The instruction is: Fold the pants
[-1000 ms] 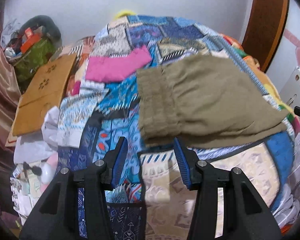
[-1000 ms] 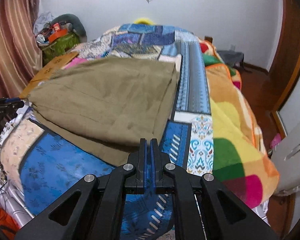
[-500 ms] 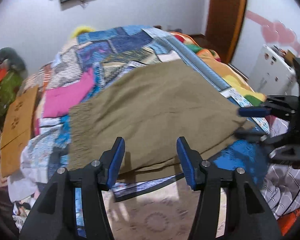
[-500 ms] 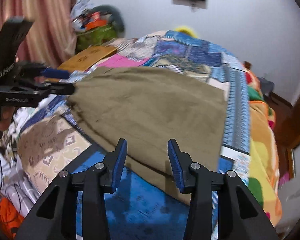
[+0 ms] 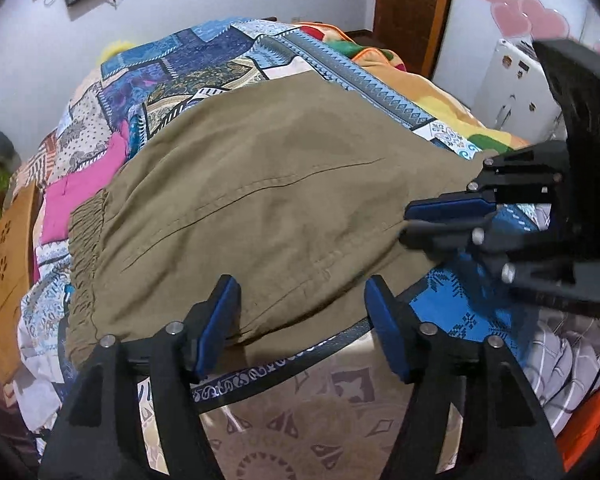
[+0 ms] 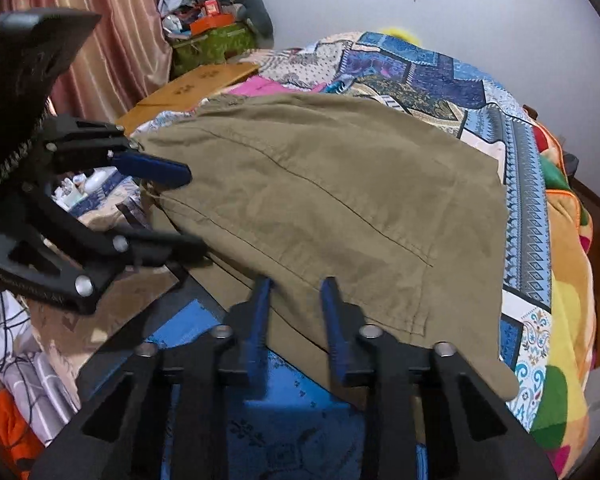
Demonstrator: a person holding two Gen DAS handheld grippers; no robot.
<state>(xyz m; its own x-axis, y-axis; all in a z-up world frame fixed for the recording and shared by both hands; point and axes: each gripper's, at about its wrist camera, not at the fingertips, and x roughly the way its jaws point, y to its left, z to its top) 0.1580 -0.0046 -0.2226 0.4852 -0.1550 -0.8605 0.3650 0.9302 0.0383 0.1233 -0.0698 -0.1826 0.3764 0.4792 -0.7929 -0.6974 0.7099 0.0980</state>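
- The bed (image 5: 236, 64) has a patchwork quilt on it.
- The brown pants (image 5: 268, 200) lie flat on the quilt.
- The left gripper (image 5: 300, 320) has just been opening wide at the pants' near edge, touching nothing.
- The right gripper (image 6: 294, 320) has just been closing at the pants' end; whether it pinches cloth I cannot tell.

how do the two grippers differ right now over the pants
The left gripper has wide jaws that have just been opening; the right gripper has a narrow gap, just closing. Left works the waistband half of the olive pants, right the hem half. Both straddle the near edge without pinching.
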